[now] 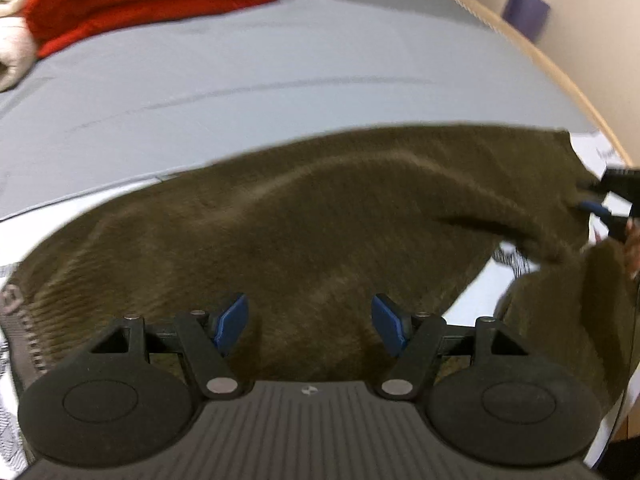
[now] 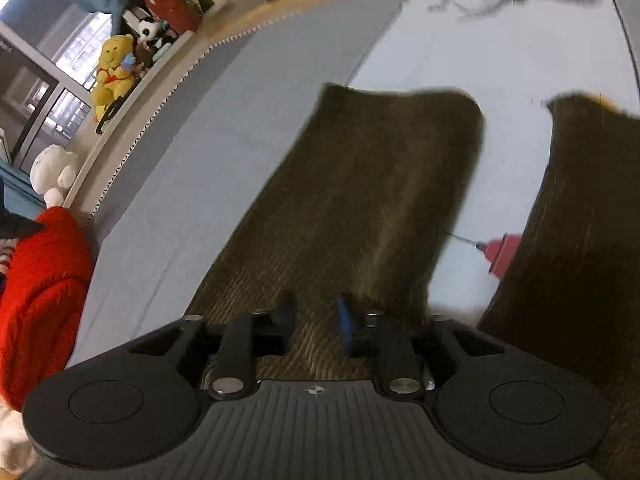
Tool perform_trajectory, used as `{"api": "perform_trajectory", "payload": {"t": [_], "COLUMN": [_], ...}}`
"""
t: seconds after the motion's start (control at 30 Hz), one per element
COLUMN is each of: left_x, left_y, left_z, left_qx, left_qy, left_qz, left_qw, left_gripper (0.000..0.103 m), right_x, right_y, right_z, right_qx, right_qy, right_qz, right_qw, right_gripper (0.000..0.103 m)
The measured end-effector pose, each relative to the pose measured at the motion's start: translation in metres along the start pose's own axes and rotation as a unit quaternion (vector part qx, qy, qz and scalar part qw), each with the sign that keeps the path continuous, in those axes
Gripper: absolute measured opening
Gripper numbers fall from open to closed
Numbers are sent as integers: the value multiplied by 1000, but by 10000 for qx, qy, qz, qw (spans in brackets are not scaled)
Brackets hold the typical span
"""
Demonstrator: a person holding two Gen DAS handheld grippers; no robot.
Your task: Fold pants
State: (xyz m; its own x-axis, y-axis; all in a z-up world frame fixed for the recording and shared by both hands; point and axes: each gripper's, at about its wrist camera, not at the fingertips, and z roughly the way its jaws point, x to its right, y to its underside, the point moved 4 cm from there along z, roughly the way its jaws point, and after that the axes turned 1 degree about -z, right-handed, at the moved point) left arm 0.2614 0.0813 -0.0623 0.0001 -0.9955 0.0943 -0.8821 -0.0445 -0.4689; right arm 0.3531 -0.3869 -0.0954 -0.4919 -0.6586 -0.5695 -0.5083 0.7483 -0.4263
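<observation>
Dark olive corduroy pants lie spread on a bed with a grey-blue sheet. My left gripper hovers open just above the pants near the zipper end. In the right wrist view both legs show, one ahead and one at the right. My right gripper is nearly closed, its blue pads pinching a fold of the pants fabric. The right gripper also shows at the right edge of the left wrist view, holding a leg's edge.
A folded red blanket and a cream towel lie at the bed's far side. Stuffed toys line a shelf by the window. A white patterned cover lies under the legs. A wooden bed rim curves along the wall.
</observation>
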Motion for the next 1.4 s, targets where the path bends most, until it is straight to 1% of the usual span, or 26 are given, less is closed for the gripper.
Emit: {"api": "perform_trajectory", "payload": {"t": [0.03,0.13,0.23,0.3,0.37,0.4,0.43,0.47,0.53,0.6,0.67,0.7,0.77,0.8,0.87,0.93,0.97,1.0,1.03,1.07,1.1,1.17,1.2,1.23,1.37,1.4], "left_x": [4,15,33,42,47,48,48,47,42,36,26,22,15,10,2,3,5,6,6,4,2,1,1,2,6,8], "left_y": [1,7,17,24,29,31,32,33,33,33,32,33,32,32,32,35,36,37,36,35,34,33,33,32,33,33], "left_z": [7,29,44,52,58,61,62,63,60,55,48,46,41,39,35,33,33,32,32,31,29,29,27,25,19,19], "left_qx": [-72,-334,-537,-597,-622,-633,-619,-593,-542,-532,-533,-547,-586,-607,-690,-759,-772,-762,-768,-787,-800,-837,-831,-817,-763,-755], "left_qy": [47,299,507,478,305,249,167,45,-79,-27,77,80,-98,-125,-18,116,136,130,162,241,294,360,377,374,343,339], "left_qz": [41,183,418,652,924,1017,1102,1185,1332,1294,1223,1232,1353,1397,1342,1406,1512,1575,1573,1514,1467,1462,1478,1483,1516,1525], "left_qw": [10000,9988,9964,9949,9933,9925,9918,9912,9896,9902,9910,9908,9890,9883,9886,9871,9854,9845,9844,9850,9855,9851,9848,9848,9849,9848], "left_gripper": [74,76,78,79,79,76,65,59,35,27,23,18,15,14,14,14,14,14,16,17,19,22,24,25,29,29], "right_x": [4,20,39,51,64,70,75,79,77,72,68,65,58,54,47,21,12,6,8,16,32,59,74,81,83,84], "right_y": [-3,-14,-24,-26,-33,-36,-39,-41,-50,-57,-60,-60,-59,-60,-67,-81,-84,-87,-88,-88,-86,-81,-78,-78,-82,-80], "right_z": [0,0,5,5,7,7,10,17,27,32,39,43,47,45,26,1,-5,-5,-1,5,11,20,20,18,18,20], "right_qx": [30,178,216,279,386,418,395,336,335,331,277,233,218,297,713,1178,1369,1485,1456,1307,1077,658,540,601,548,462], "right_qy": [67,303,361,586,870,924,901,790,521,396,349,369,406,474,880,1595,1762,1915,1983,1934,1754,1733,1752,1555,775,663], "right_qz": [71,426,799,914,1040,1146,1214,1232,1045,739,536,434,247,183,143,-285,-512,-739,-801,-709,-390,214,554,745,910,906], "right_qw": [9999,9985,9959,9937,9900,9882,9877,9887,9926,9959,9976,9981,9986,9983,9935,9797,9734,9674,9660,9698,9778,9824,9815,9832,9913,9926], "right_gripper": [35,35,35,36,38,38,39,39,38,29,29,24,10,7,7,7,10,21,30,49,52,52,51,51,53,49]}}
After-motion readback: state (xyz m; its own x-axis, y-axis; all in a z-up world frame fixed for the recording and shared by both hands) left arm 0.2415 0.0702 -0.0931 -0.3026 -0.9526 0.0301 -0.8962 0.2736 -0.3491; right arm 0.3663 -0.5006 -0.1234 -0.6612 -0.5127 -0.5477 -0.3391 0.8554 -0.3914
